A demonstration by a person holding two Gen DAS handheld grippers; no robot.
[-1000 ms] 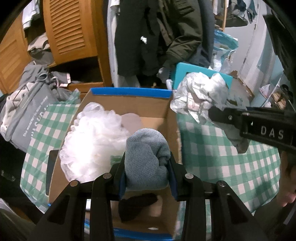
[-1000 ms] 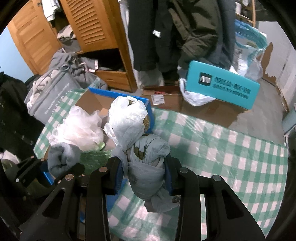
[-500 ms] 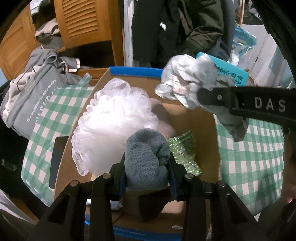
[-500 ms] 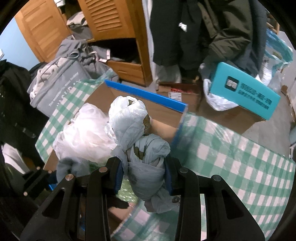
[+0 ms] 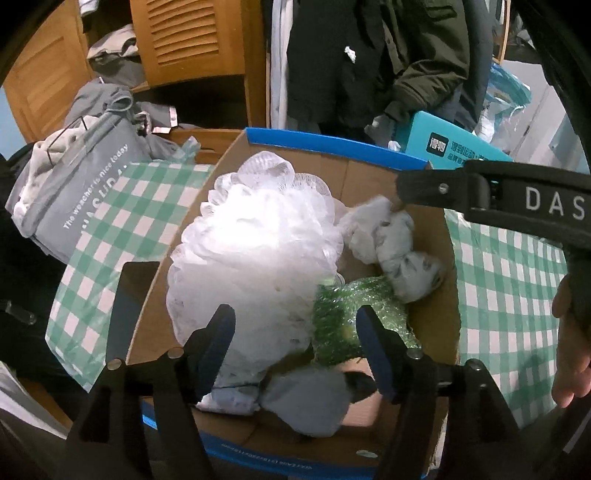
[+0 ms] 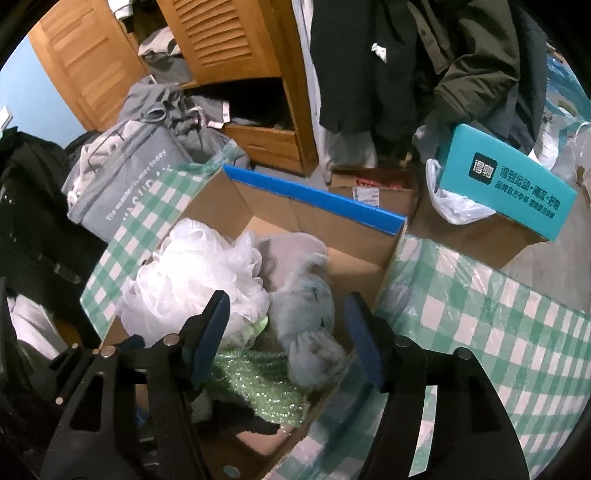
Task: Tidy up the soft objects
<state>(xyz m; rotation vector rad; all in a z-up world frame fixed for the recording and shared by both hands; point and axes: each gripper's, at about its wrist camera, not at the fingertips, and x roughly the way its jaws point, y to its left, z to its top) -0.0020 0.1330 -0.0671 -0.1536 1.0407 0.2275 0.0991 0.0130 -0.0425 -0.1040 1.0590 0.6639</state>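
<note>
Now both claws, the left claw (image 5: 295, 347) and right claw (image 6: 286, 328), are being opened over the brown cardboard box (image 5: 436, 369); nothing is being gripped, so they should be lifted straight up.

Cardboard box (image 5: 373, 177): matt brown corrugated board with a glossy blue outer skin; it holds a white mesh bath pouf (image 5: 255, 243) of fine, shiny netting, glossy green bubble wrap (image 5: 347, 314), a crinkled pale plastic bag bundle (image 6: 306, 314) and a matt grey knitted cloth (image 5: 306, 398). Tablecloth (image 6: 480, 332): smooth green-and-white check. Wardrobe door (image 6: 221, 33): satin-varnished, louvred wood; teal carton (image 6: 509, 181): smooth printed card.
</note>
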